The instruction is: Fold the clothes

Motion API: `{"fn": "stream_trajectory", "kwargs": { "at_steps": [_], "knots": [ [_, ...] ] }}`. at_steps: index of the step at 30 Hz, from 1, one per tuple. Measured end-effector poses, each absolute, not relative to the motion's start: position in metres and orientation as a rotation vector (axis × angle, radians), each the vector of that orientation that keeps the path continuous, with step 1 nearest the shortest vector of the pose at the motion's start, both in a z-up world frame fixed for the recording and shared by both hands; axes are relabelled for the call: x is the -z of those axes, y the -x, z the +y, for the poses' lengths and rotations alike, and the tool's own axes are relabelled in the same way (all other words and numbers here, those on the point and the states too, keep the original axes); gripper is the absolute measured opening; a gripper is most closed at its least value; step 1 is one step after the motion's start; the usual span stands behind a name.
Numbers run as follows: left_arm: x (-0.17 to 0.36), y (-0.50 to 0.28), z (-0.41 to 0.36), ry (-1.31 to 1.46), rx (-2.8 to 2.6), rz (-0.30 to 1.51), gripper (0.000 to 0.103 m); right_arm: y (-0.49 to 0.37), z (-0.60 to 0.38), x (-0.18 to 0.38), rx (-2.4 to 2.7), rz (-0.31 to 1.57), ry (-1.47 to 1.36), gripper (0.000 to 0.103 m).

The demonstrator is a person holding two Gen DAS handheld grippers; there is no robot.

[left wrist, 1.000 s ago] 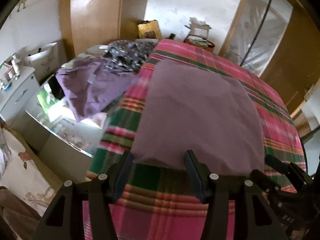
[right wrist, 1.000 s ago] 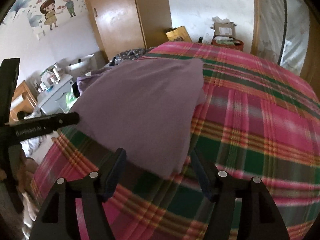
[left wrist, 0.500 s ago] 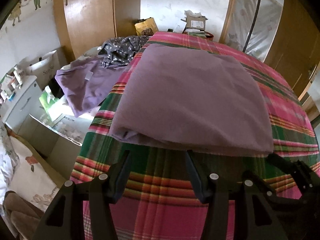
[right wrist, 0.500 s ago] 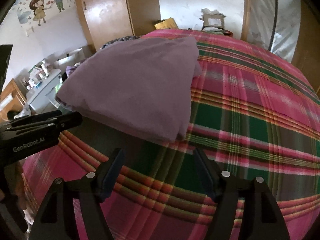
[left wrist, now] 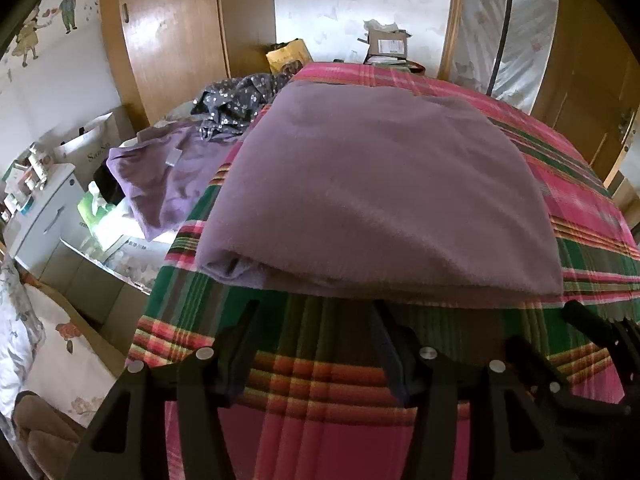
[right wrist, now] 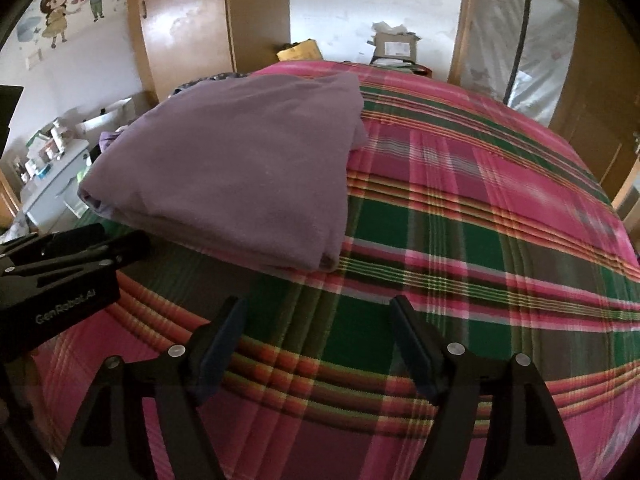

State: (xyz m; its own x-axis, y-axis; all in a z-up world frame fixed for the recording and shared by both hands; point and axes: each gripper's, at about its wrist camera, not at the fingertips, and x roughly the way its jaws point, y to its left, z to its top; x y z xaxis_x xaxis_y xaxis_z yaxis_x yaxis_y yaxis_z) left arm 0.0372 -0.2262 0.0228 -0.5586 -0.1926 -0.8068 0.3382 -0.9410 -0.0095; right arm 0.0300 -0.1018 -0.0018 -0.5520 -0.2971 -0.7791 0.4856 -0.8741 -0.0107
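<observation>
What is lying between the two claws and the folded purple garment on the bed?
Nothing visible. Only bare plaid bedcover separates the open left claw and the open right claw from the folded purple garment, whose near edge lies just ahead of both.

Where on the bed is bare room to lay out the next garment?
Bare plaid bedspread lies right of the folded purple garment, and in a strip before it. Crowded on the left: a loose purple garment and a dotted one.

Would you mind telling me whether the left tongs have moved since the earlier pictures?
Yes. The left tongs have backed off the folded purple garment; plaid bedspread now fills their gap.
</observation>
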Motion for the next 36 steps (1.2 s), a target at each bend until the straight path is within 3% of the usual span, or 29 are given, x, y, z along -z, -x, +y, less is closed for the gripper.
{"fn": "stream_trajectory", "kwargs": {
  "at_steps": [19, 36],
  "knots": [
    [-0.0197, -0.0306, -0.2287, -1.21, 2.552, 0.226, 0.061, -0.0292, -0.1035, 0.0015, 2.418, 0.307, -1.165, 0.085],
    [-0.0183, -0.0313, -0.2305, -1.211, 2.555, 0.231, 0.062, -0.0269, -0.103, 0.0022, 2.418, 0.308, -1.167, 0.085]
  ]
}}
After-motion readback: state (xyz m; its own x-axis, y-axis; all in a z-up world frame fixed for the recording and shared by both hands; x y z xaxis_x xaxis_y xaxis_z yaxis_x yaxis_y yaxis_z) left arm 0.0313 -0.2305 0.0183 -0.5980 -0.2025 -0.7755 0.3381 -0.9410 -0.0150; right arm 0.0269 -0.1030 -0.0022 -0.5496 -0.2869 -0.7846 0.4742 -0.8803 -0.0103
